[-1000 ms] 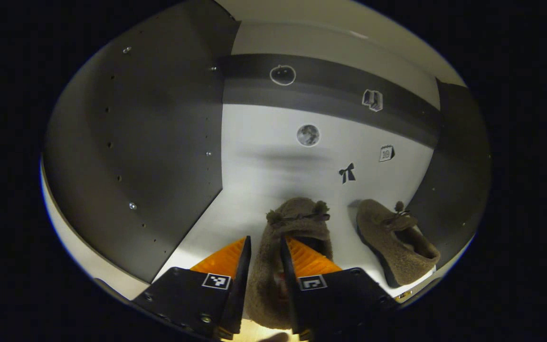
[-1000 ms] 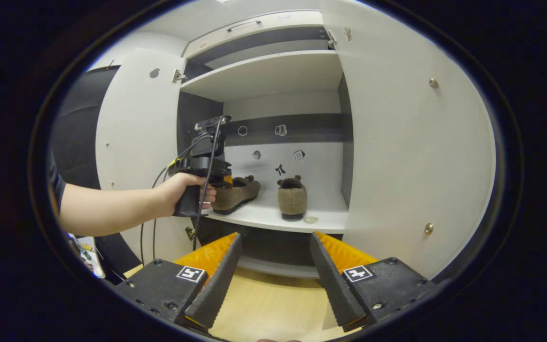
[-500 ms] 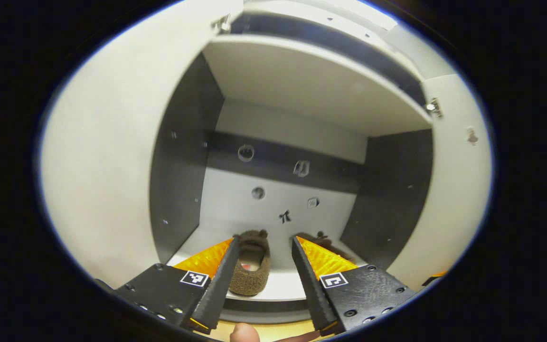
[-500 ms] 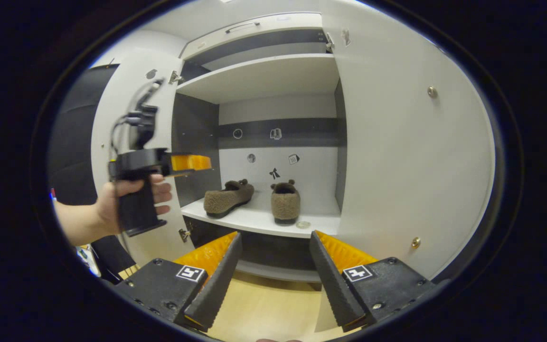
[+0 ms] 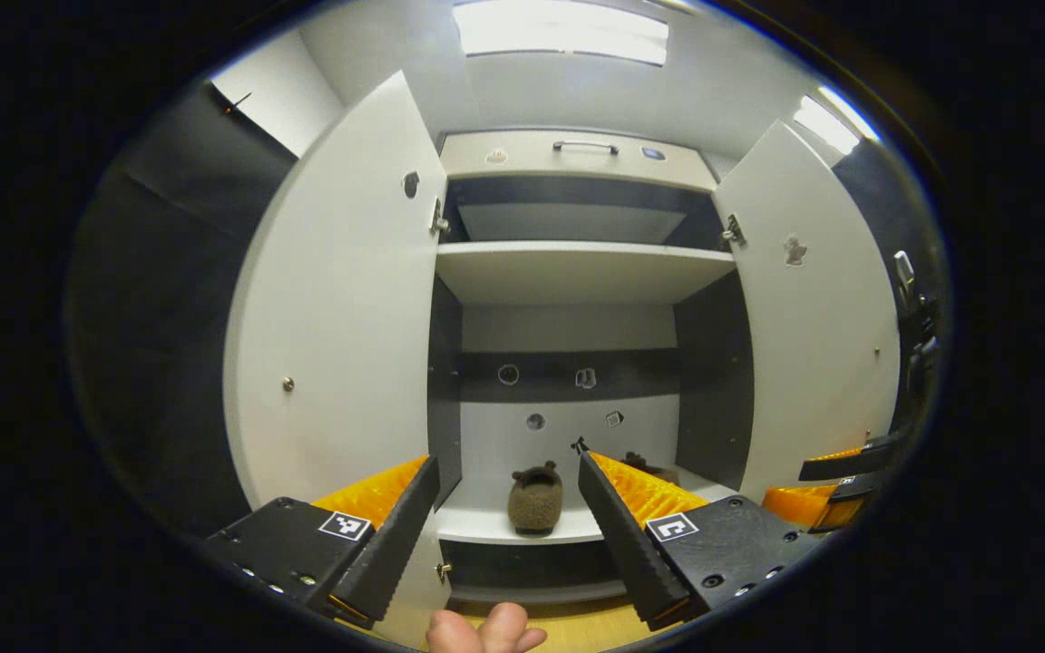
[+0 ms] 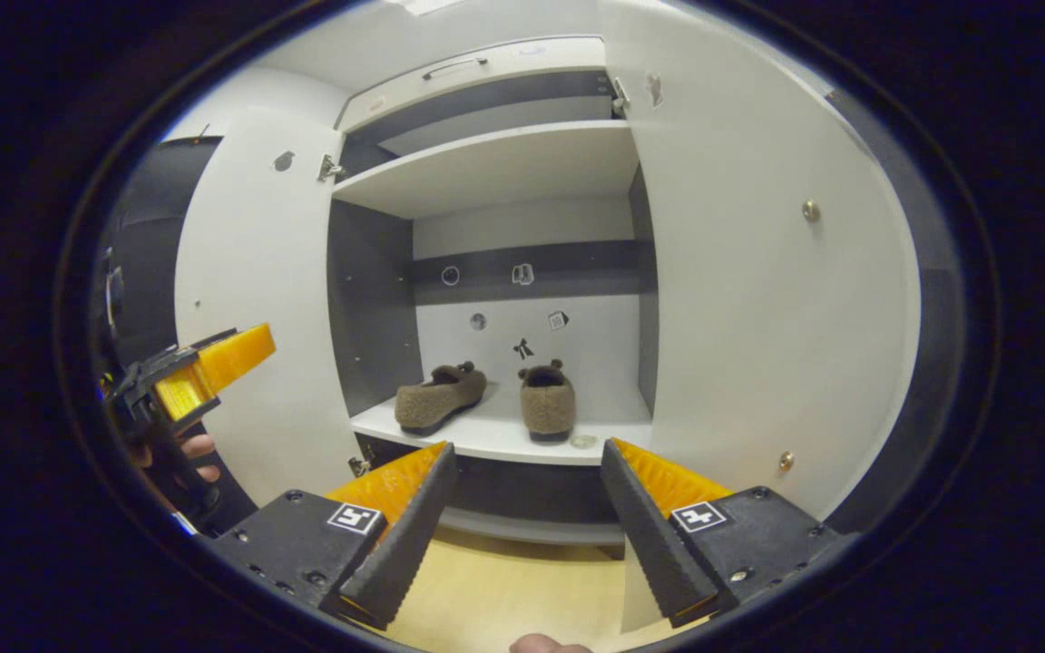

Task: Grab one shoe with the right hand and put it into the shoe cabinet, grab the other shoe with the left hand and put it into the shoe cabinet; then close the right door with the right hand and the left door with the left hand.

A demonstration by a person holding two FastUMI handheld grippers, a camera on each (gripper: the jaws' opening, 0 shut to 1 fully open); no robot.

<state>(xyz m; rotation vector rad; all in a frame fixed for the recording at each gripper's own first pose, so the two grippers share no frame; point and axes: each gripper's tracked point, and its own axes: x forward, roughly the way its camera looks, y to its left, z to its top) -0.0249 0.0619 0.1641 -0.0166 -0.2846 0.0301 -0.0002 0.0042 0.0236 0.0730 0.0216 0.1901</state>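
Two brown fuzzy shoes stand on the white lower shelf [image 6: 486, 437] of the open shoe cabinet. The left shoe [image 6: 441, 397] lies slanted and the right shoe [image 6: 547, 402] points inward. In the left gripper view one shoe [image 5: 536, 497] shows between my fingers, and the other shoe [image 5: 659, 470] is half hidden behind my right finger. My left gripper [image 5: 509, 535] is open and empty, held back from the cabinet; it also appears as the left gripper [image 6: 214, 363] at the far left. My right gripper [image 6: 527, 526] is open and empty in front of the shelf.
Both white doors stand wide open: the left door [image 5: 341, 345] and the right door [image 6: 758, 299]. An upper shelf [image 6: 504, 163] sits above the shoes. A small round object [image 6: 583, 442] lies at the shelf's front edge. Light wooden floor [image 6: 504, 589] lies below.
My left gripper let go of its shoe on the shelf, opened, and pulled well back out of the cabinet to the left. The right gripper stayed nearly still.
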